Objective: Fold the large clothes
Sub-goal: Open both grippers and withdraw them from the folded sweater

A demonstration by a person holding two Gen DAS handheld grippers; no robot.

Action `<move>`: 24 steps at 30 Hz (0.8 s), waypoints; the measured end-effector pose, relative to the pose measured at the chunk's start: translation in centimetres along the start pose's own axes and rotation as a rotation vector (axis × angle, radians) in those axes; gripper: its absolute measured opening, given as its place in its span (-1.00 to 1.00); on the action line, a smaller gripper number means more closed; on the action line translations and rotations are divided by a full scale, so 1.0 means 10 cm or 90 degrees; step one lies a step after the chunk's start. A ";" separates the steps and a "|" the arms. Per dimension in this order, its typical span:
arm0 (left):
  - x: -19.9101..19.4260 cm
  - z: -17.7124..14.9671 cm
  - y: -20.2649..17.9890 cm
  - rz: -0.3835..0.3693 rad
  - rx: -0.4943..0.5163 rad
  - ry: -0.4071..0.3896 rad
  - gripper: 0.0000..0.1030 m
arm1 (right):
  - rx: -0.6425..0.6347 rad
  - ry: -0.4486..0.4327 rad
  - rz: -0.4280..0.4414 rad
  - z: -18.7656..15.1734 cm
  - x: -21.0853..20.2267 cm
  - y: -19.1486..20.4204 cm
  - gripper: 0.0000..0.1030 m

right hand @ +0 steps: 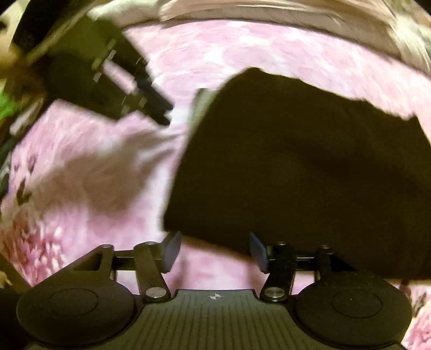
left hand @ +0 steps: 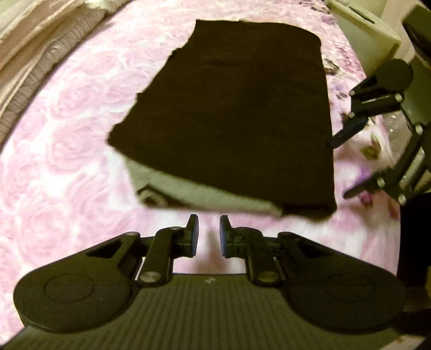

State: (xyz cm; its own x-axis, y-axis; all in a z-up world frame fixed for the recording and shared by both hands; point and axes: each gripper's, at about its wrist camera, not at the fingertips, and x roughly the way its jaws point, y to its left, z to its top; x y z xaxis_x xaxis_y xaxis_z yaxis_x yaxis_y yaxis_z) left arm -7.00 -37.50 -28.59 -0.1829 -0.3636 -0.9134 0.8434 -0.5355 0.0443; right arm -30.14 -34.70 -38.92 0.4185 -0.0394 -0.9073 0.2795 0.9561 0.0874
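Observation:
A black garment [left hand: 231,121] lies folded into a long rectangle on the pink rose-patterned bedspread [left hand: 67,161]. A grey layer [left hand: 188,191] shows under its near edge. My left gripper [left hand: 208,237] sits just short of that near edge, open by a narrow gap with nothing between the pads. My right gripper [left hand: 340,168] hovers at the garment's right side, spread wide and empty. In the right wrist view the black garment [right hand: 309,175] fills the right half, my right gripper [right hand: 214,250] stands open at its near corner, and my left gripper [right hand: 167,114] shows at upper left.
Folded beige and grey bedding [left hand: 40,53] is piled along the bed's far left. A white boxy unit [left hand: 363,35] stands past the bed's far right corner. More pale bedding [right hand: 269,13] runs along the top of the right wrist view, which is motion-blurred.

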 end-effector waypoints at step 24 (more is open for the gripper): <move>0.70 -0.07 -0.21 0.124 0.673 -0.104 0.14 | -0.139 -0.060 -0.186 0.29 -0.09 0.41 -0.77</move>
State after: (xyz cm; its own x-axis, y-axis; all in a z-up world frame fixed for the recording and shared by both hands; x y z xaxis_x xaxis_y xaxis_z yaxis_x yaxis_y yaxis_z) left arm -9.66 -38.39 -35.40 -0.2244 -0.5681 -0.7918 0.0173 -0.8147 0.5796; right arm -26.83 -31.55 -36.55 0.4291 -0.3359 -0.8385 0.2115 0.9398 -0.2683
